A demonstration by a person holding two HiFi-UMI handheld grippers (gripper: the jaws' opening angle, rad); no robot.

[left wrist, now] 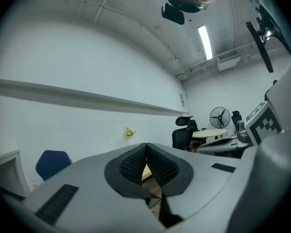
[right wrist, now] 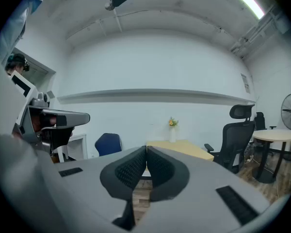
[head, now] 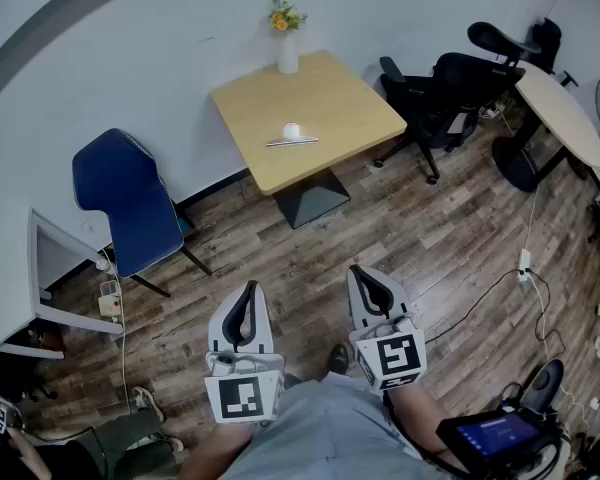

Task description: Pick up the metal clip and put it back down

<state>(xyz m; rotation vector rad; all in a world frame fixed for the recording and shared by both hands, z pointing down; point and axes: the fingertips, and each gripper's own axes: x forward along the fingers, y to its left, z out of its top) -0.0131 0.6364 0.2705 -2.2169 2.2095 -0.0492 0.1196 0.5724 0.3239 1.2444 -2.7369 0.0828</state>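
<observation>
The metal clip (head: pixel 292 142) is a thin silver strip lying flat on the square wooden table (head: pixel 340 93), just in front of a small white object (head: pixel 292 130). Both grippers are held low and close to the person, far short of the table. My left gripper (head: pixel 248 298) is shut, its ribbed pads (left wrist: pixel 157 165) meeting with nothing between them. My right gripper (head: pixel 368 280) is shut and empty too, its pads (right wrist: pixel 128 169) closed together. From the right gripper view the table (right wrist: pixel 184 147) shows ahead; the clip cannot be made out there.
A white vase with flowers (head: pixel 287 46) stands at the table's far edge. A blue chair (head: pixel 128 200) is at the left, black office chairs (head: pixel 450 83) and a round table (head: pixel 560 113) at the right. Cables (head: pixel 525 268) lie on the wood floor.
</observation>
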